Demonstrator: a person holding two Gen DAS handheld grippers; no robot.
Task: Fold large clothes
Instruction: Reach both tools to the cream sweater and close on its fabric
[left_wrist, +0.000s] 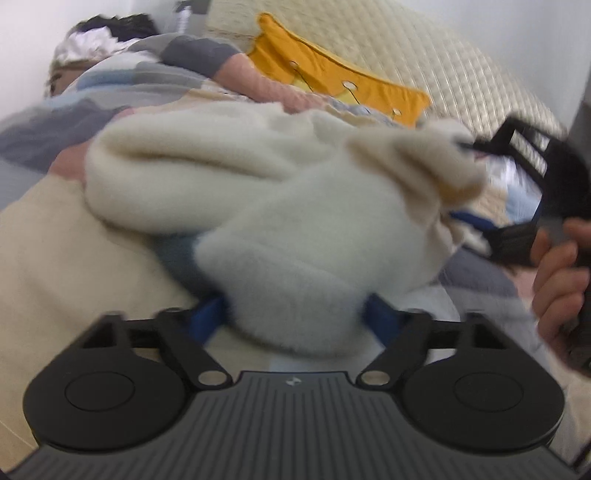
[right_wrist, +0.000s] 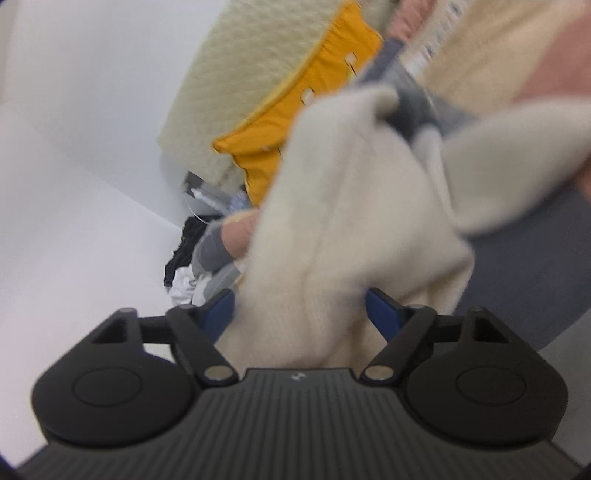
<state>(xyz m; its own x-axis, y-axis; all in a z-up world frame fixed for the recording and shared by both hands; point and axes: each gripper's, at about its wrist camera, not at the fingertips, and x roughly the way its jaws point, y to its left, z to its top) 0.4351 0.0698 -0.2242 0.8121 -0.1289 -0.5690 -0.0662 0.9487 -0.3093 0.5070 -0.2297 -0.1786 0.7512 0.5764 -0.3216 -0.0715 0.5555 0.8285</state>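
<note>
Now the cream fleece garment (left_wrist: 258, 177) lies bunched on a patchwork bedspread (left_wrist: 44, 221), a thick fold of it filling the gap between the left gripper's (left_wrist: 295, 314) blue fingers (left_wrist: 210, 314). Likewise, the right gripper (right_wrist: 301, 306) pinches another fold, near a mustard cushion (right_wrist: 295, 110).

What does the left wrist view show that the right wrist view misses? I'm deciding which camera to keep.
Only the left wrist view shows the right gripper from outside, at the garment's far end, plus the hand holding it and the patchwork bedding. Only the right wrist view shows the wall corner and the dark clothes pile there. Both show the cream garment between their own blue fingers, the orange pillow and the quilted headboard.
</note>
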